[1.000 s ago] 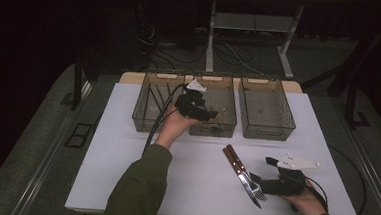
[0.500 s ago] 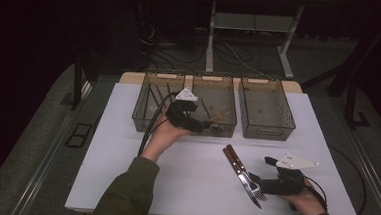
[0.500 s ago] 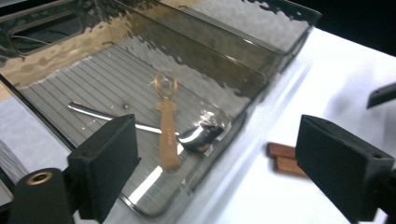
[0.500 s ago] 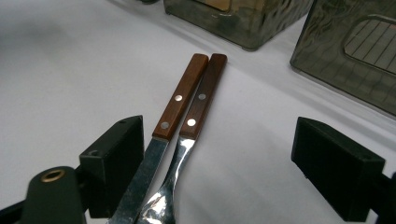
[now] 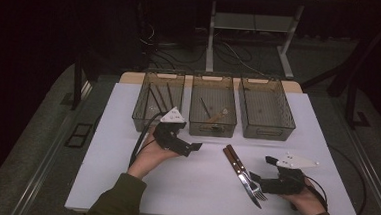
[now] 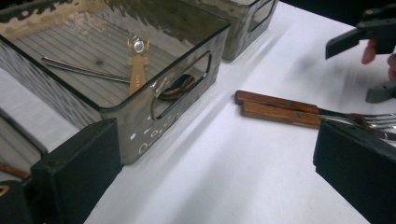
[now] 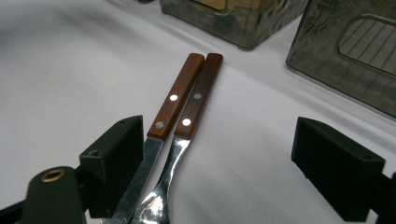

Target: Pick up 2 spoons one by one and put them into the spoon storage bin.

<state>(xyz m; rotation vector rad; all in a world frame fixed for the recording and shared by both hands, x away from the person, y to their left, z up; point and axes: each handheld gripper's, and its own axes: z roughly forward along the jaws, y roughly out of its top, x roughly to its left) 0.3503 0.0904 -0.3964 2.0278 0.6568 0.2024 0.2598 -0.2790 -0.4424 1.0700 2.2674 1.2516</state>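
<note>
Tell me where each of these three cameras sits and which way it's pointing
High view: above the person's side, looking forward and down on the table; both forearms, left gripper and right gripper show.
Left gripper view: rides the left gripper, looks across the table past the middle bin toward the fork and knife; its black jaws stand wide apart.
Right gripper view: rides the right gripper, looks low along the fork and knife; jaws apart.
All views share the fork and knife.

My left gripper (image 5: 179,139) and right gripper (image 5: 278,179) are black, each topped by a grey three-cornered plate and trailing a black cable; my sleeve (image 5: 115,200) at the frame's bottom is olive.
</note>
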